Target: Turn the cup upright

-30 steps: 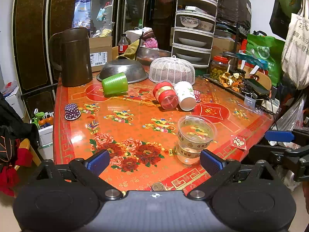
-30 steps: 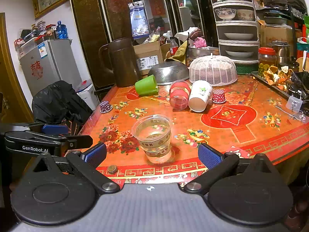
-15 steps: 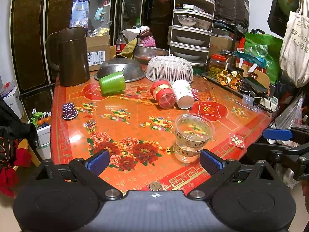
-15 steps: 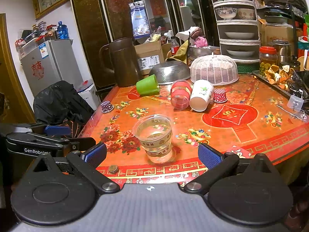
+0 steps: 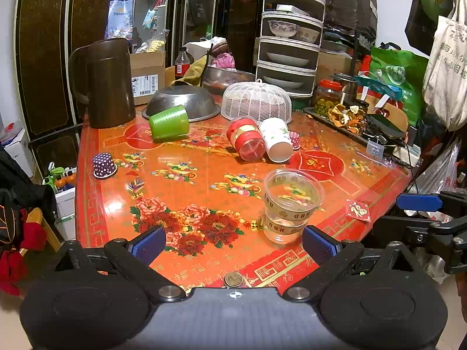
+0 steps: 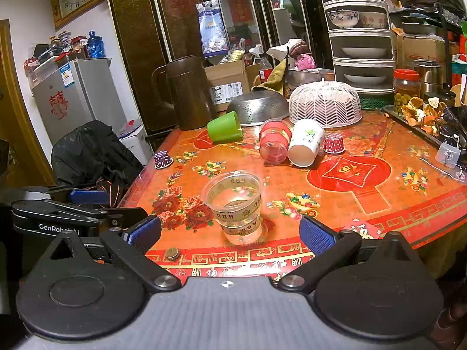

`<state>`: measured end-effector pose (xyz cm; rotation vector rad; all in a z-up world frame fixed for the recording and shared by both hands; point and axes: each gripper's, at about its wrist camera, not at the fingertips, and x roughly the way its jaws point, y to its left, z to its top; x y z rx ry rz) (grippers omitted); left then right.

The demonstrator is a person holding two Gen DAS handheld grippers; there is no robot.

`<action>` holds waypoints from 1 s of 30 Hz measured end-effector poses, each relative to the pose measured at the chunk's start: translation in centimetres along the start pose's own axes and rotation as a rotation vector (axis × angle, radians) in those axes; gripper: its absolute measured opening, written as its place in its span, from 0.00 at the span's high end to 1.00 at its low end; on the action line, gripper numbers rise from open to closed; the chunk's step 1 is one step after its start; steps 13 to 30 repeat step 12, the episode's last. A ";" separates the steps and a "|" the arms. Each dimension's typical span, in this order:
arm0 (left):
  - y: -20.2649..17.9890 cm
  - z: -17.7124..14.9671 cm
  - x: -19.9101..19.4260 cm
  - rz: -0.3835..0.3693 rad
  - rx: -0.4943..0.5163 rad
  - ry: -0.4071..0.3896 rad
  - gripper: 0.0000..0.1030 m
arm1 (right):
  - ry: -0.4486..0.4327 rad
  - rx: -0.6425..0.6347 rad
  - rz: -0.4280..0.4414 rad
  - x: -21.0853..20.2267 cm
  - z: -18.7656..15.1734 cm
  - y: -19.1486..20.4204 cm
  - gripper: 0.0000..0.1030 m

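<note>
Nearest the table's (image 5: 96,221) front edge, both tools hang back with nothing in them: the left gripper (image 5: 233,243) has its blue pads spread wide over the peony print, and the right gripper (image 6: 230,234) is just as wide open, its pads to either side of, and short of, the clear plastic cup (image 6: 235,204). That cup already stands mouth-up near the front edge, apparently two nested together, though the transparency makes that hard to confirm. A coin (image 5: 233,278) lies at the rim before it. Further in, the cups that need righting lie on their sides: a red-banded clear cup (image 5: 246,140) and a white paper cup (image 5: 275,141) touching each other, mouths toward the cameras, and beyond them to the left a green plastic cup (image 5: 169,122) resting against the upturned steel bowl (image 5: 182,102). All look empty and light, so they will skid or roll on the glossy top if nudged. The paper one will crush under a hard squeeze; the green one looks stiffer. I would pinch across the body near the mouth, gently, and swing the base down. Farthest back stands the brown jug (image 5: 106,83).
</note>
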<state>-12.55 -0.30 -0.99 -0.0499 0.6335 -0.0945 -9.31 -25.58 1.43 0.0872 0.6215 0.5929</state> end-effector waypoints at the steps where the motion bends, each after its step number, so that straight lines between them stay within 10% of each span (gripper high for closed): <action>1: 0.0 0.0 0.0 0.000 0.000 0.000 0.02 | 0.000 0.000 0.000 0.0 0.0 0.0 0.01; 30: 0.2 0.1 -0.3 0.006 -0.008 -0.025 0.02 | -0.004 -0.001 0.002 0.1 -0.1 0.0 0.01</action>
